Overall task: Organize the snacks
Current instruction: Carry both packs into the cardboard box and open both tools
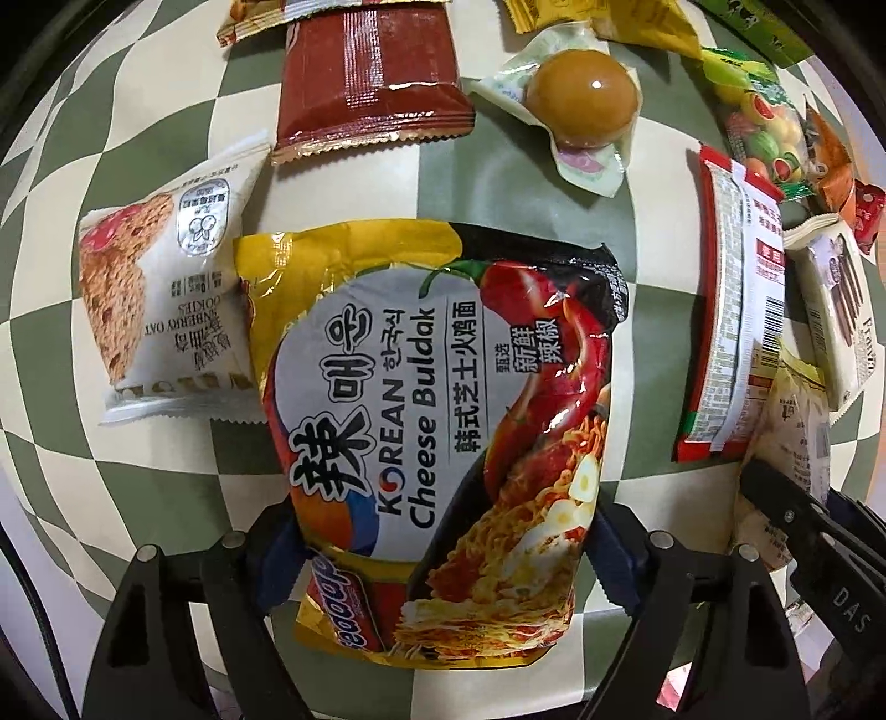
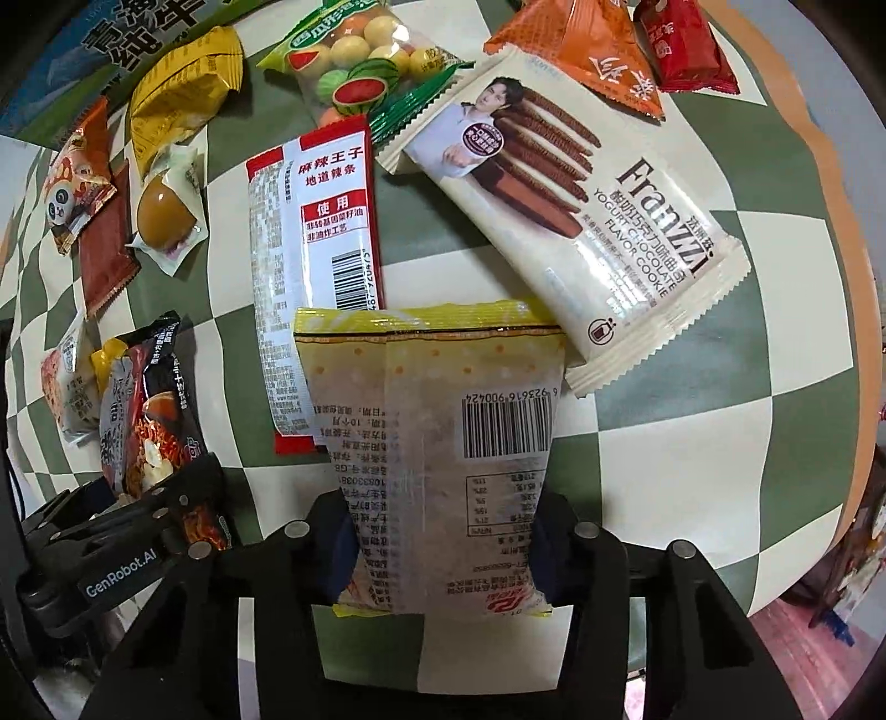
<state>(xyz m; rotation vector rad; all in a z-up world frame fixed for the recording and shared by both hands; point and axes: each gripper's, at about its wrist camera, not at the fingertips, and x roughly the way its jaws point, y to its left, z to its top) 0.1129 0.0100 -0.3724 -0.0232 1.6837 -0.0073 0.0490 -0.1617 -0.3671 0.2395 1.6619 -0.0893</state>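
Observation:
My left gripper (image 1: 437, 548) is shut on a Korean Cheese Buldak noodle packet (image 1: 443, 421), gripping its near end from both sides above the checkered table (image 1: 487, 188). My right gripper (image 2: 443, 548) is shut on a pale yellow snack packet (image 2: 437, 426) with a barcode, held back side up. In the right wrist view the left gripper (image 2: 166, 515) and the noodle packet (image 2: 144, 404) show at lower left. In the left wrist view the right gripper's black body (image 1: 808, 531) shows at lower right.
Around lie a cranberry oat cookie pack (image 1: 160, 299), a dark red packet (image 1: 371, 77), a wrapped brown egg (image 1: 581, 99), a red-and-white spicy strip pack (image 2: 310, 260), a Franzzi cookie pack (image 2: 581, 221), a watermelon candy bag (image 2: 360, 72), an orange triangular packet (image 2: 592, 50) and a yellow packet (image 2: 183, 94).

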